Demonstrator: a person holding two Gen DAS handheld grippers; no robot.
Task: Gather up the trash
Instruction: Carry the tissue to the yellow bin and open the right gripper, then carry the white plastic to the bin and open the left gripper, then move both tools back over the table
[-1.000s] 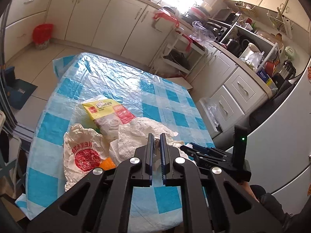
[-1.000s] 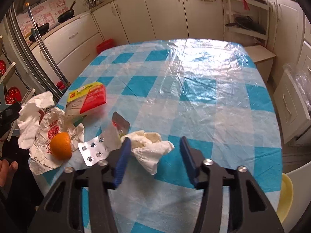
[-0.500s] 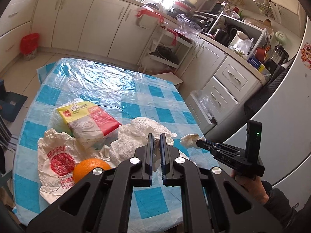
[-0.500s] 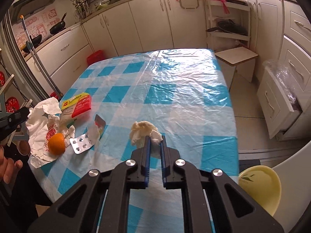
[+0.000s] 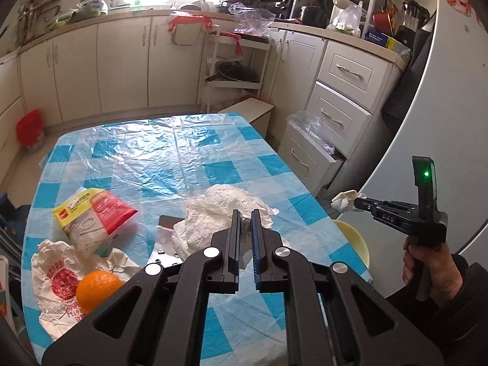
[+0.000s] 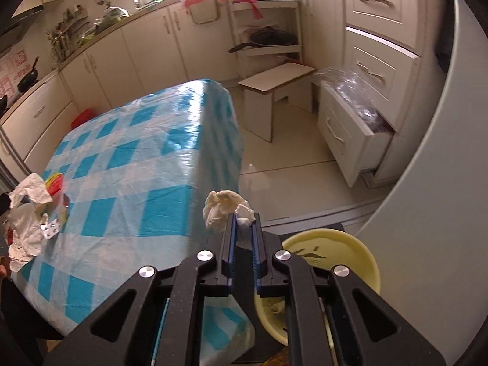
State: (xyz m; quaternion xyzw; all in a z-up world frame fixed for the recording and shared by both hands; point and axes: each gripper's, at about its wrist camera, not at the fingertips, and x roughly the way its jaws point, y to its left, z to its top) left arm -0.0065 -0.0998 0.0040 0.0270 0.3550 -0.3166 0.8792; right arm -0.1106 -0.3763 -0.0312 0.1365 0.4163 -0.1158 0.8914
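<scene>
Beside the checkered bench (image 6: pixel 128 164), the right claw (image 6: pixel 243 224) pinches a crumpled tissue (image 6: pixel 224 209) above a yellow bowl (image 6: pixel 335 250); the left claw (image 5: pixel 245 221) grips a paper towel (image 5: pixel 219 213).

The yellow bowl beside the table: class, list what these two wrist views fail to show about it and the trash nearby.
- Yellow bowl: right wrist view, its contents are covered by the right claw body.
- Blister pack: left wrist view, mostly hidden under the white paper towel that the left claw grips.
- Snack packet: right wrist view, tiny at the edge, print unreadable.
- Crumpled tissue: its pinched end is hidden between the jaws.
</scene>
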